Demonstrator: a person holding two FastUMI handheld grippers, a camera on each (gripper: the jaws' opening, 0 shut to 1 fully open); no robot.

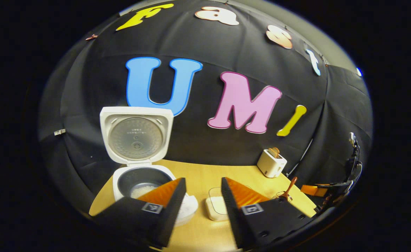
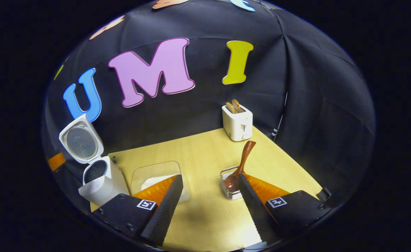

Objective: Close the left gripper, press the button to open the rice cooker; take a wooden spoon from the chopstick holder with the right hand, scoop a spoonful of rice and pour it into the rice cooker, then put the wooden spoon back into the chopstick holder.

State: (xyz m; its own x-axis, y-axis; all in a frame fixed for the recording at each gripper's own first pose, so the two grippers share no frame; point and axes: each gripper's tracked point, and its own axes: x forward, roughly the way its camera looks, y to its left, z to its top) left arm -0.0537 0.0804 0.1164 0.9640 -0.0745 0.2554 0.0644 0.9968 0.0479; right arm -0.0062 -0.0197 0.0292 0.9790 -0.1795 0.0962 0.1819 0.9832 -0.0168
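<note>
The rice cooker [image 1: 138, 175] stands open with rice inside, and the wooden spoon [image 2: 238, 168] sits in the holder [image 2: 228, 185], right of the cooker. Both the left tongs [image 1: 203, 190] and the right tongs [image 2: 210, 189] are open and empty, so the task seems almost finished; I judge they only need to draw away.

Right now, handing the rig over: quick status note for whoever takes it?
Left gripper: open, empty, hovering in front of the cooker.
Right gripper: open, empty, hovering just short of the holder.
Cooker: lid up, some rice visible in the pot.
Spoon: in the holder, bowl end down, handle leaning toward the toaster.
Rice dish: on the table between cooker and holder, rice inside.
Done: cooker opened. By the look of it, rice poured and spoon returned.
Left: apparently nothing; confirm before withdrawing.
</note>
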